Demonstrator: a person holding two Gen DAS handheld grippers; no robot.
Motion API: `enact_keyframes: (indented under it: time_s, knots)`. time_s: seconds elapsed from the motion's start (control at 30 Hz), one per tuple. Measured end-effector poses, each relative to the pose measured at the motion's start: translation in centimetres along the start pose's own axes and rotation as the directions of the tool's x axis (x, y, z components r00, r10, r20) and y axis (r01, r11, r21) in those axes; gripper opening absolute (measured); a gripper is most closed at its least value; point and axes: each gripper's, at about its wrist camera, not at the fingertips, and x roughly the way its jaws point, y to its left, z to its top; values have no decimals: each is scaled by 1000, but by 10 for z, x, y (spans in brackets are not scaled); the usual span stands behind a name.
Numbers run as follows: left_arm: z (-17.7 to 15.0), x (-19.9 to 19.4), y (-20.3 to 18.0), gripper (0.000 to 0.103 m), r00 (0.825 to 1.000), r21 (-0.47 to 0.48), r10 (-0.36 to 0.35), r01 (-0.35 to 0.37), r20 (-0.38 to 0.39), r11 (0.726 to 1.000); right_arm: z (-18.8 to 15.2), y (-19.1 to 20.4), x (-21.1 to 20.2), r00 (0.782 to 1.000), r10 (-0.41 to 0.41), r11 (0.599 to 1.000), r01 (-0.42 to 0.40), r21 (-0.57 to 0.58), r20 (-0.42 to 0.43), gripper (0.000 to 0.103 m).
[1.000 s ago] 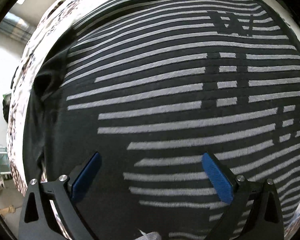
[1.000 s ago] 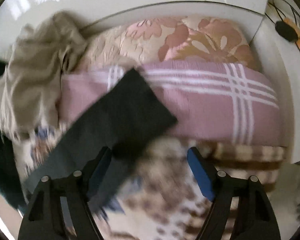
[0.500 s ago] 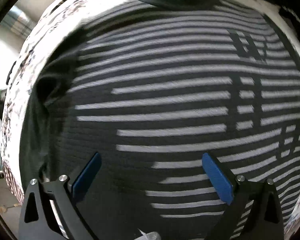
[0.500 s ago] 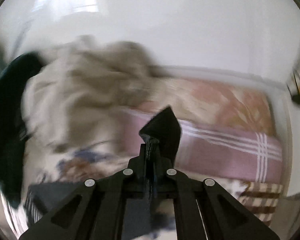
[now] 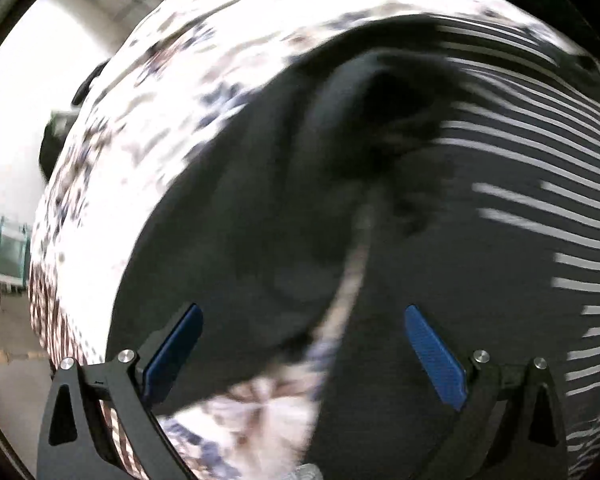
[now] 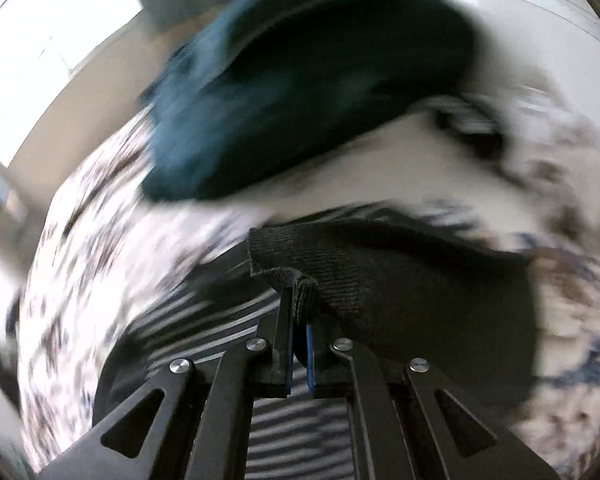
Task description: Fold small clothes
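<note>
A black shirt with white stripes [image 5: 520, 200] lies flat on a flower-patterned bedsheet [image 5: 180, 80]. Its plain black left sleeve [image 5: 260, 220] lies rumpled beside the body. My left gripper [image 5: 305, 354] hangs open above that sleeve and the sheet, with nothing between its blue pads [image 5: 176, 352]. In the right wrist view my right gripper [image 6: 299, 320] is shut on the edge of the other black sleeve [image 6: 400, 280], which is lifted and spreads out past the fingertips. The striped shirt body [image 6: 292, 440] shows below the fingers.
A dark teal garment [image 6: 300, 80] lies in a heap on the bed beyond the shirt. The bedsheet [image 6: 100, 260] surrounds the shirt. In the left wrist view the bed edge drops to the floor at the left, where a green object [image 5: 8, 256] stands.
My left gripper slid left from over the striped chest to over the left sleeve, still open. My right gripper shut on the black sleeve and swung round with it over the shirt.
</note>
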Motion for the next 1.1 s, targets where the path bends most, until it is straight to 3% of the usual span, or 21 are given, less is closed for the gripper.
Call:
enact_keyframes:
  time_s: [0.1, 0.2, 0.4, 0.47, 0.57, 0.63, 0.67, 0.7, 0.8, 0.93, 1.0, 1.1]
  knots:
    - [-6, 6, 28, 103, 1000, -35, -2, 2, -2, 999, -49, 106, 50, 997, 24, 979, -40, -198, -80, 4]
    - [-15, 8, 45, 103, 1000, -64, -13, 13, -7, 998, -106, 181, 84, 992, -5, 920, -47, -388, -130, 4]
    - [-30, 15, 71, 103, 999, -96, -34, 32, -23, 995, -178, 226, 101, 986, -37, 820, -62, -569, -160, 4]
    - [-35, 17, 78, 103, 998, -108, -44, 40, -35, 993, -185, 225, 106, 977, -69, 796, -69, -601, -203, 5]
    - [-41, 15, 88, 103, 998, -126, -56, 50, -42, 991, -180, 208, 97, 948, -59, 815, -135, -564, -312, 10]
    - [-43, 12, 92, 103, 997, -132, -64, 58, -45, 990, -170, 184, 73, 938, -29, 850, -159, -502, -346, 37]
    - [-44, 10, 94, 103, 997, -134, -70, 63, -45, 989, -165, 167, 57, 939, -23, 871, -150, -467, -343, 46]
    - [-45, 7, 94, 103, 996, -133, -74, 68, -44, 989, -161, 145, 41, 942, -33, 892, -123, -435, -334, 56]
    - [-48, -3, 92, 103, 996, -123, -81, 76, -32, 989, -157, 74, 4, 938, -173, 923, 47, -382, -301, 57]
    - [-52, -10, 78, 103, 997, -105, -74, 70, -34, 992, -171, -32, 3, 851, -415, 882, 290, -372, -320, 57]
    - [-54, -10, 73, 103, 996, -106, -69, 64, -47, 992, -178, -76, 14, 786, -534, 819, 390, -421, -311, 57]
    - [-59, -10, 74, 103, 997, -140, -46, 38, -56, 989, -187, -138, 20, 664, -713, 675, 560, -481, -227, 57]
